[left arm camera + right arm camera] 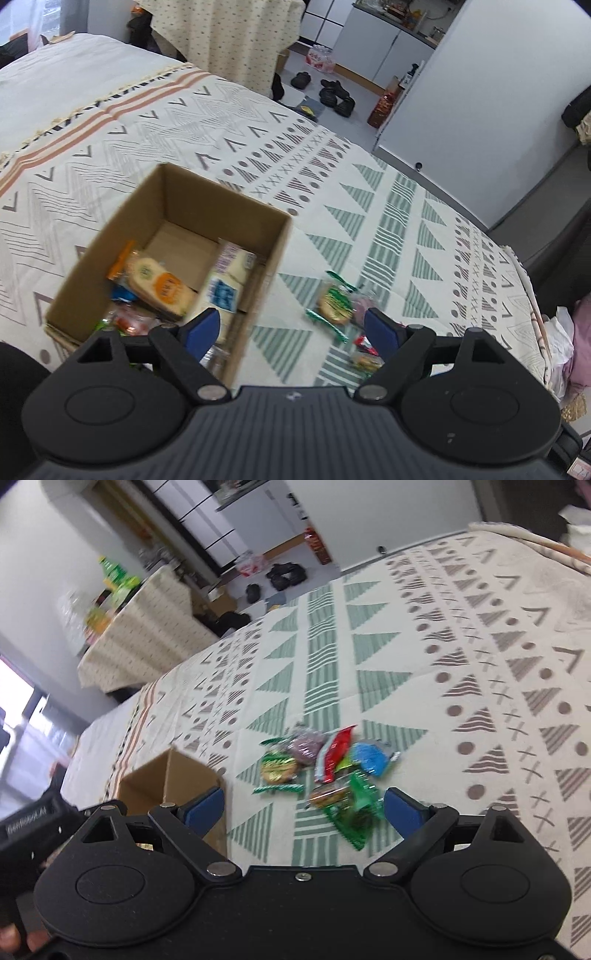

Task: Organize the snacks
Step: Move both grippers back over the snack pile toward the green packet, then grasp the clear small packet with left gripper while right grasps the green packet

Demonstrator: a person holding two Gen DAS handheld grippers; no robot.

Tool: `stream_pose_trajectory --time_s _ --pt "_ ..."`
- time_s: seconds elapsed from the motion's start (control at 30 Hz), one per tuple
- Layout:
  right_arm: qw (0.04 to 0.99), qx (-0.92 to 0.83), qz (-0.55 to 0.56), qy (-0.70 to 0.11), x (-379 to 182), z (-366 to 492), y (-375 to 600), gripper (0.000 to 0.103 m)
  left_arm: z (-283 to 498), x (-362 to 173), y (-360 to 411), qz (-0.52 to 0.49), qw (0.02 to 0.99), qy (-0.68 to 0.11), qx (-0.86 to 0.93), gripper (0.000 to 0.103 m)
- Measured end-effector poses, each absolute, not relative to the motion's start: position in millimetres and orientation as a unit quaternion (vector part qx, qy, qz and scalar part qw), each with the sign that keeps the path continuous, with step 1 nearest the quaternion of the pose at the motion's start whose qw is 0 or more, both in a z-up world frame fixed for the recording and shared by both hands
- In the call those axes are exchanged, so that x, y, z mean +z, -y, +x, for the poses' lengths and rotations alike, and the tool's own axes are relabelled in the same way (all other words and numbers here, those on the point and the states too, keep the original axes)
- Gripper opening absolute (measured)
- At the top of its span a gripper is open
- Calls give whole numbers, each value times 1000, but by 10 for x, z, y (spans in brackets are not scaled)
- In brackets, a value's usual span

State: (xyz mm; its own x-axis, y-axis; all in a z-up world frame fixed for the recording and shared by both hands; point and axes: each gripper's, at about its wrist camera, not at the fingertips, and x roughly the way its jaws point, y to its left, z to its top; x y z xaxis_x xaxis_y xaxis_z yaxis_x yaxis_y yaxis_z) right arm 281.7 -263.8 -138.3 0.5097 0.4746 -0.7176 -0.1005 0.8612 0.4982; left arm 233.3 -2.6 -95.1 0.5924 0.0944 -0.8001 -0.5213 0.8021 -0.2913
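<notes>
Your left gripper (291,328) open, nothing between jaws, over cardboard box (221,206) edge; box holds packets. Your right gripper (303,808) open, empty, above loose snack pile (325,768) on patterned blanket (480,664), beside box.

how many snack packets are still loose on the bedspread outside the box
About 6, one cluster: green cookie packet, purple, red, blue, brown biscuit, green wrapper. Overlaps may hide more.

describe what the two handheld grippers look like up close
Both look alike: the left gripper and right gripper have a black ribbed plastic body, two round black side discs, black linkage arms with silver pivot pins, and blue pads on the fingertips.
</notes>
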Motion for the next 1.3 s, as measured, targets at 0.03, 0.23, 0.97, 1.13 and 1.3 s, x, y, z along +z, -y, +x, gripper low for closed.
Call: stream_pose_trajectory --time_s 0.03,0.23,0.97,1.13,1.3 --pt "845 165 208 -465 -1394 2829 2683 93 2361 -964 71 -256 854 -416 178 84" --pt "838 134 246 -468 -1494 2915 2911 93 2497 -1066 288 -252 854 -427 157 84" --pt "777 134 279 -548 -2217 3201 2779 66 2905 -1675 528 -277 826 -473 128 54" --pt "772 126 274 -559 -2397 3278 2742 47 3029 -1781 531 -276 822 -482 125 54" --pt "776 129 280 -551 -2405 3318 2758 33 3165 -1903 560 -269 819 -493 118 54"
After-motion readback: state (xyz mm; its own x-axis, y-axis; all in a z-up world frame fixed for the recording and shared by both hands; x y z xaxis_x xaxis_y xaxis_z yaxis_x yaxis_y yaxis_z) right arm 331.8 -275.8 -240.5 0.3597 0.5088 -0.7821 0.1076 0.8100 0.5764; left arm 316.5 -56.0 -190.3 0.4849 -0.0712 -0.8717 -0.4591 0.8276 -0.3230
